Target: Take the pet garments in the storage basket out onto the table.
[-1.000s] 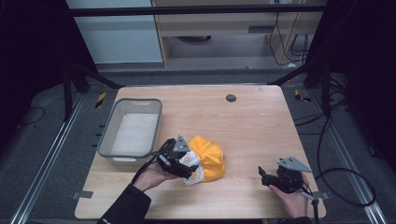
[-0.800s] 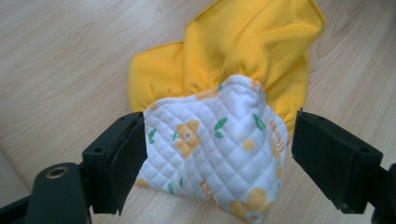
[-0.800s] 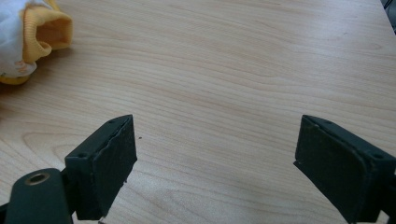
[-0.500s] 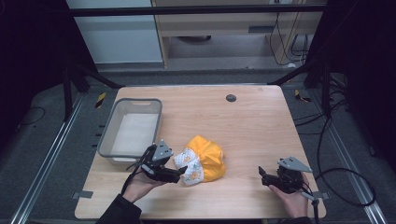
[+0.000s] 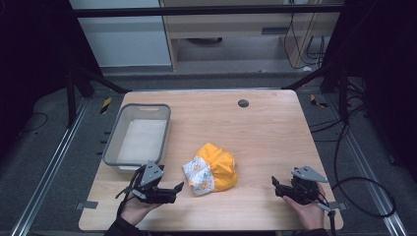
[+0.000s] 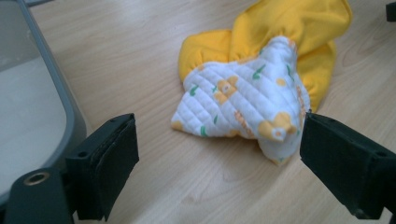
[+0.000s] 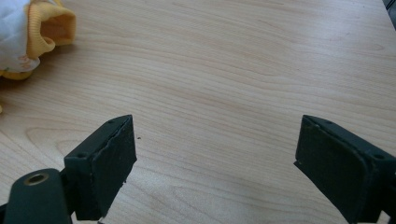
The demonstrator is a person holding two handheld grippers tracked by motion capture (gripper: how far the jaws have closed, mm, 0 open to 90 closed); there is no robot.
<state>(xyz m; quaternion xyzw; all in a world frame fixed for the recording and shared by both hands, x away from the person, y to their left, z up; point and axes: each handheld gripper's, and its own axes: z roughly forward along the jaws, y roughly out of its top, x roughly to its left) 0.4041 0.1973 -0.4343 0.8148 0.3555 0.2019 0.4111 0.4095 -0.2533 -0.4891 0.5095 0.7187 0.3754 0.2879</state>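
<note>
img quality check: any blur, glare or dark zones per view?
High view: tabletop evenly lit and soft, surroundings fall to near black, bin shows no glare. Left gripper view: cloth fairly sharp, jaws at the bottom edge slightly soft, faint sheen on the wood. Right gripper view: wood grain crisp mid-frame, cloth corner soft at the top left, mild glare toward the top.

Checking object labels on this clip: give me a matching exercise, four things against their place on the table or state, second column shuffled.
Things:
1. grey bin
2. yellow and floral cloth bundle
3. left gripper
4. right gripper

Place or state:
A. open, over bare wood at the table's near right
B. crumpled near the table's middle
C. on the table's left side, nothing in it
D. open, facing the cloth, not touching it

Pairs: 1-C, 2-B, 3-D, 4-A
</note>
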